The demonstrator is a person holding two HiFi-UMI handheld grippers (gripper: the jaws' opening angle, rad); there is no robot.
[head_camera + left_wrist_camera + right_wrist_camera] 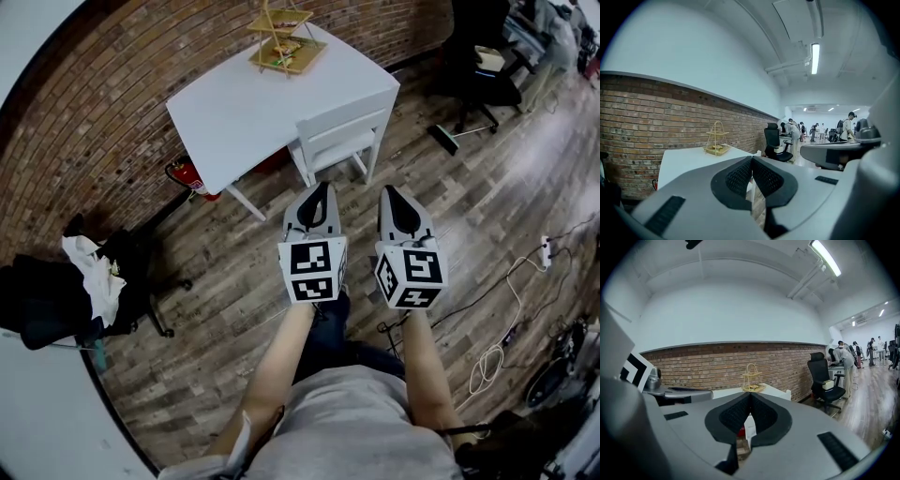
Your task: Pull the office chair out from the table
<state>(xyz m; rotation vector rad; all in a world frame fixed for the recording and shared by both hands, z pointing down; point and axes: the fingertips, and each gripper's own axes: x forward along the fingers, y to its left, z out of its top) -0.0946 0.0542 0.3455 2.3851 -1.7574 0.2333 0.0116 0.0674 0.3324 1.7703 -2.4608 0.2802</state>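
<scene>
A white chair (342, 131) is pushed in at the near side of a white table (234, 112) against the brick wall. My left gripper (322, 186) and right gripper (388, 191) are held side by side just short of the chair's back, not touching it. Both are shut with nothing between the jaws. In the left gripper view the closed jaws (752, 159) point past the table (689, 159). In the right gripper view the closed jaws (750, 395) point at the chair's top rail (783, 392).
A tiered wire stand (284, 42) sits on the table's far corner. A red fire extinguisher (190, 178) stands under the table's left end. A black office chair (478, 66) is at the upper right, another with clothes on it (75, 291) at the left. Cables (511, 300) lie on the floor.
</scene>
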